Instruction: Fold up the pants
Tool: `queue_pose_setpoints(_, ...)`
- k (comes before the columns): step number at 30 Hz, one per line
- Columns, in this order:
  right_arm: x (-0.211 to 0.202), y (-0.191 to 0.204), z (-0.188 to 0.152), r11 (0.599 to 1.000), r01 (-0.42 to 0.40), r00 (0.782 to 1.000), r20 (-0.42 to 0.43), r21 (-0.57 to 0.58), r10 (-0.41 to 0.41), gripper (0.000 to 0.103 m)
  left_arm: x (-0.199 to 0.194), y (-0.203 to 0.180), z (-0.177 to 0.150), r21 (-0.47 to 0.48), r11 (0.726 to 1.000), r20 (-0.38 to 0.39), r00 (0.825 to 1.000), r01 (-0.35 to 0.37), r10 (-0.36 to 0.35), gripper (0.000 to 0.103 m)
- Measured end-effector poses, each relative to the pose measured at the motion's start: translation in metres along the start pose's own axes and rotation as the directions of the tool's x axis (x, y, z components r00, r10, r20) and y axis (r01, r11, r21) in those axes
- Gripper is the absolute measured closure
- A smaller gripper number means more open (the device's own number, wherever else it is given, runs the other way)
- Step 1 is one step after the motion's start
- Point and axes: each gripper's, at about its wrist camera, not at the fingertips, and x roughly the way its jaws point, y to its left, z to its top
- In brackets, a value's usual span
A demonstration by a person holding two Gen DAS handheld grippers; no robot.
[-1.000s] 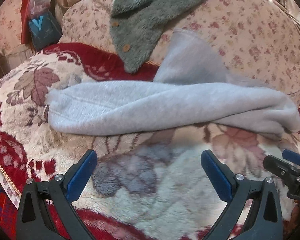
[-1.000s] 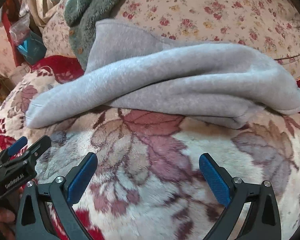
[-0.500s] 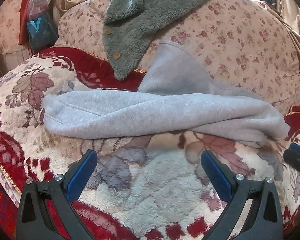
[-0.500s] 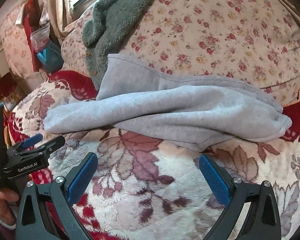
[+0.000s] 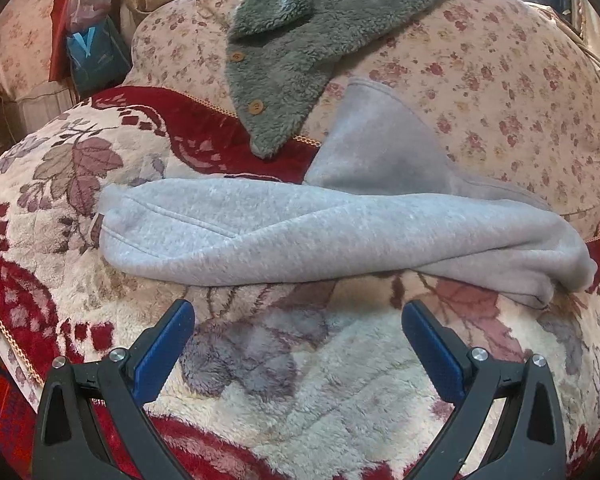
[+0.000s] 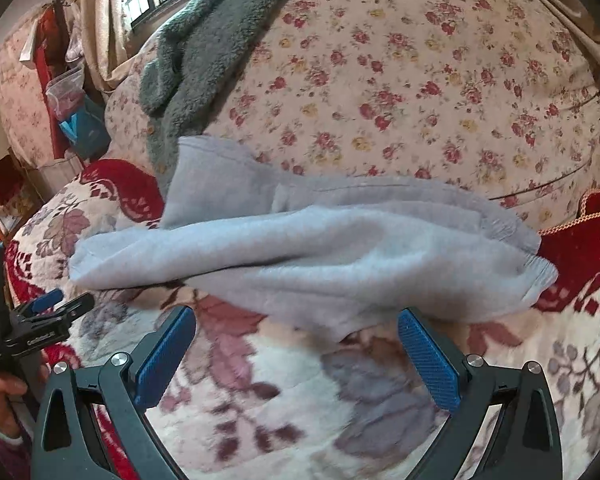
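Right wrist – left gripper (image 6: 62, 306) label blurred | both grippers wide apart, empty | pants (image 5: 340, 236) bunched

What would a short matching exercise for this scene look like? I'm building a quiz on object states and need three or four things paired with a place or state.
Things:
1. grey pants
2. green fleece jacket
3. left gripper
4. blue bag

States:
A. open, holding nothing
B. far left, beside the sofa
C. draped over the floral sofa back
D. bunched on the leaf-patterned blanket, one end up against the sofa back

Pairs: 1-D, 2-C, 3-A, 4-B
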Motion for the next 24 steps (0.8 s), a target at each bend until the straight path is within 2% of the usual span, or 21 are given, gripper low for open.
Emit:
queue_pose_setpoints(18,0.016,-0.029,0.013,1.000,0.008,1.000,-0.013,0.024,-0.007,0.000,0.015,-0.014,0.011,0.044,0.999,0.009,1.000,-0.009,0.009,0.000)
queue_pose_setpoints(24,0.021,-0.044,0.035,0.998,0.053,0.999,0.000,-0.046,-0.053,0.000,0.026,-0.009,0.021,0.045,0.999,0.010,1.000,-0.025,0.024,0.000)
